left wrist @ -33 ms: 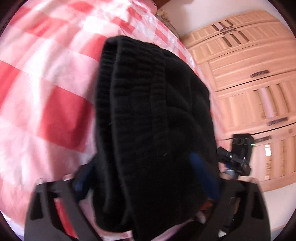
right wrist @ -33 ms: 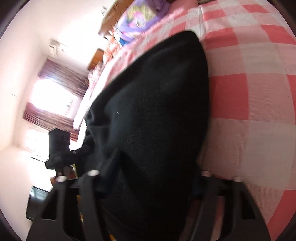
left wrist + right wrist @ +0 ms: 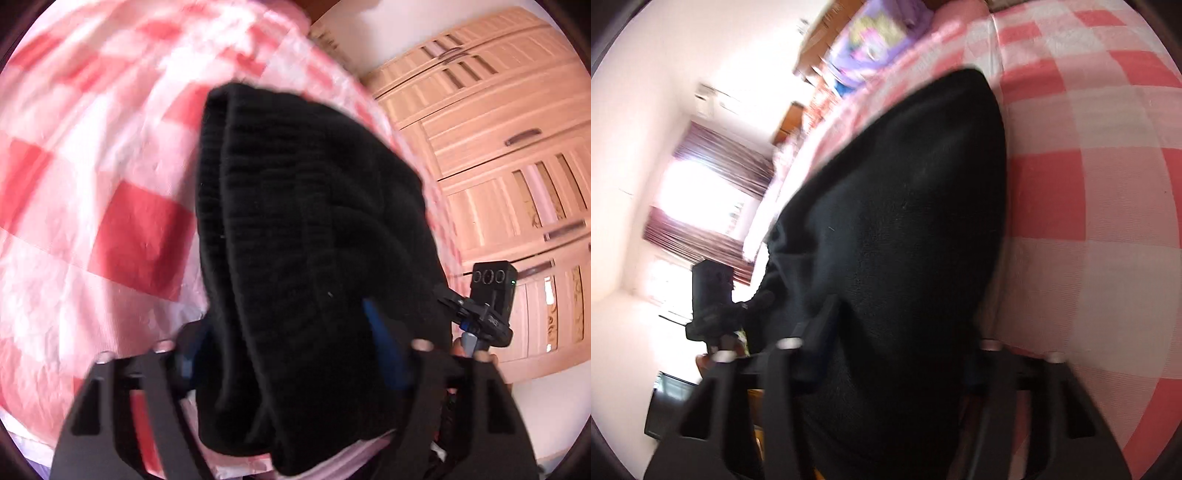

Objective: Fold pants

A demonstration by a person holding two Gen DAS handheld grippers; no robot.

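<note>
Right now the person is carrying the pants (image 3: 314, 236) over the bed (image 3: 122, 236), a thick black knit bundle already doubled on itself, with a ribbed edge showing at its far end. The left gripper (image 3: 291, 343) is grasping one side of the bundle, its jaws clenched on the cloth; the right gripper (image 3: 894, 354) is doing the same on the other side, jaws pressing into the dark fabric. The cloth is hanging between the two, held up off the checked sheet rather than lying flat. To my eye this is a late fold being brought over. Next, I'd guess, both need lowering together, keeping edges level, before the jaws are letting go.
</note>
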